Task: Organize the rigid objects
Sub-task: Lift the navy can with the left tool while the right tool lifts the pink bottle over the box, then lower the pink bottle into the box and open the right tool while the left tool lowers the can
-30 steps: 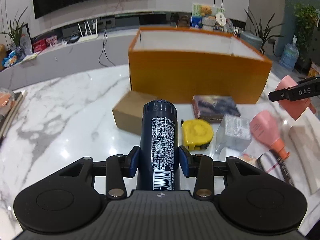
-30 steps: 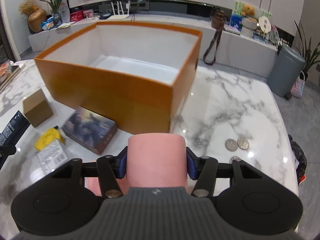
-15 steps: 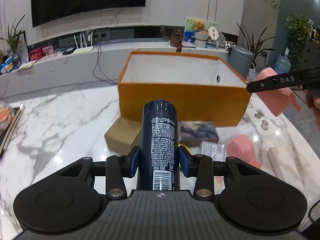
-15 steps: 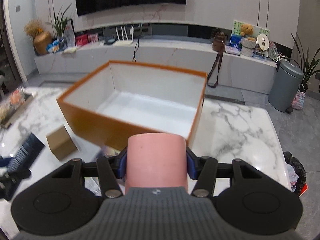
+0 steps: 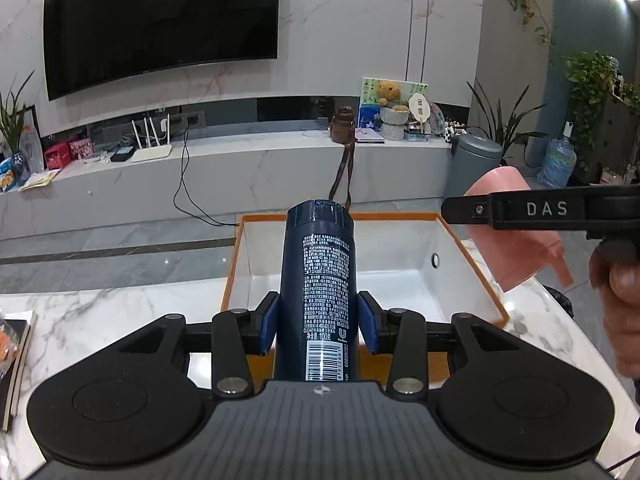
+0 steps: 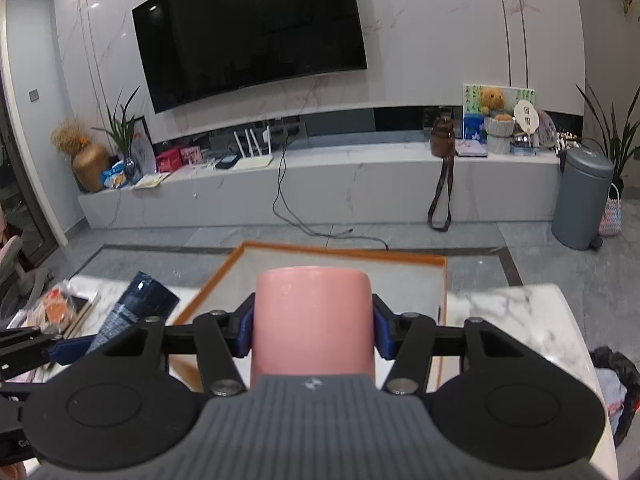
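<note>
While my left gripper is clamped on the dark blue bottle and my right gripper on the pink bottle, both hang at frame centre over the orange box, whose white inside looks bare, so I judge nothing is packed yet and both releases remain. The left view alone shows the pink bottle's spout and my hand at right; the right view shows clutter at the table's left edge.
</note>
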